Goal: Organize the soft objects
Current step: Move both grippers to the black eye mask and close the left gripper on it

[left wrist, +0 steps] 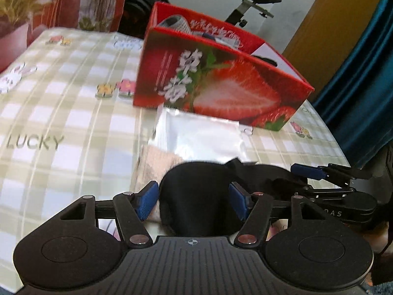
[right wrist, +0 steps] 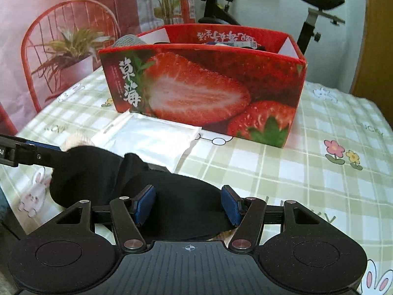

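A black sock [left wrist: 199, 196] [right wrist: 186, 206] lies on the checked tablecloth, stretched between both grippers. My left gripper [left wrist: 194, 200] is open, its blue pads either side of one end of the sock. My right gripper [right wrist: 188, 205] is open around the other end; it also shows at the right of the left wrist view [left wrist: 309, 172]. A beige sock [left wrist: 152, 169] lies partly under the black one. A clear plastic bag [left wrist: 199, 137] [right wrist: 149, 142] lies just beyond. A red strawberry box [left wrist: 221, 86] [right wrist: 203, 86] stands behind it with several soft items inside.
The table [right wrist: 307, 172] has a green checked cloth with flowers and rabbits. A red wire chair [right wrist: 32, 56] stands at the far left. An exercise bike [right wrist: 314, 12] stands behind the box. A blue curtain [left wrist: 363, 73] hangs off the table's right side.
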